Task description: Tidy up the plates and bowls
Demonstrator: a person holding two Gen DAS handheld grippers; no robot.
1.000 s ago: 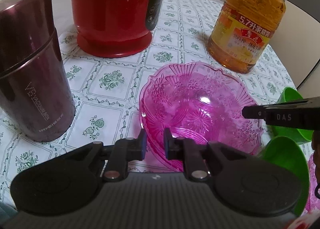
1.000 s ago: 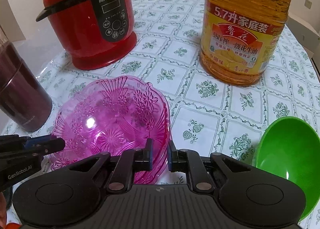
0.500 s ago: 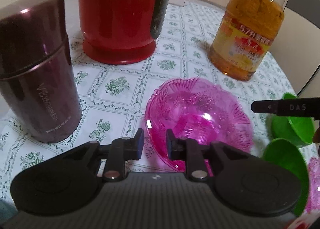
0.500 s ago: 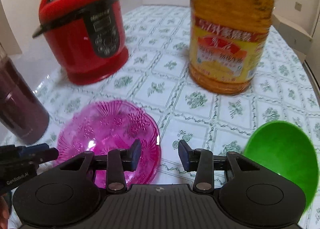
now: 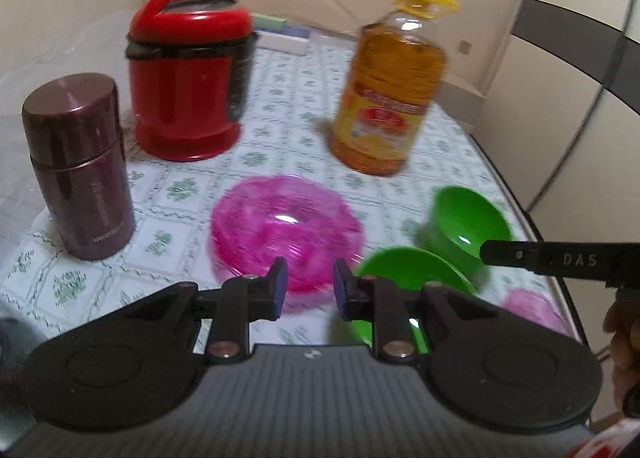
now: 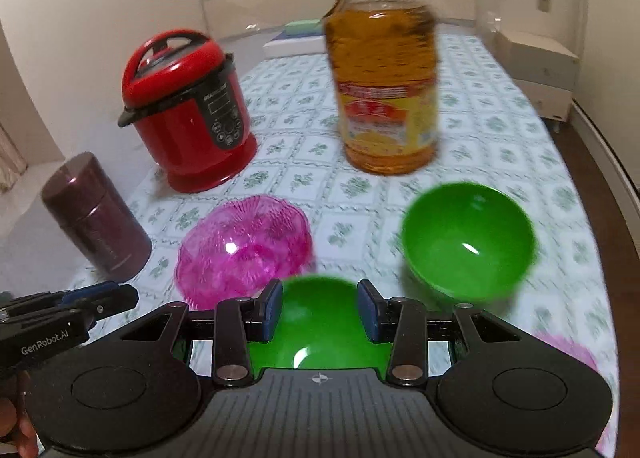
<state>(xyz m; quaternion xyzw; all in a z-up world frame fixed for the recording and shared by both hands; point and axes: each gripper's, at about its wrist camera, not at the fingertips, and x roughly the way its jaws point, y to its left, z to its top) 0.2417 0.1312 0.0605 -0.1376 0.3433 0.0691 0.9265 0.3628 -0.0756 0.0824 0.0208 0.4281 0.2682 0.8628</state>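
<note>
Both grippers hang over the table with nothing in them. The left gripper (image 5: 307, 285) is open a little – the pink bowl (image 5: 286, 230) sits just ahead. The right gripper (image 6: 319, 310) gapes wide above a green bowl (image 6: 320, 328); another green bowl (image 6: 468, 240) sits ahead to its right (blurry, maybe tilted).

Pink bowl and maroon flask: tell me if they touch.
Apart. The right wrist view shows a strip of tablecloth between the pink bowl and the maroon flask; the left wrist view shows the same gap.
</note>
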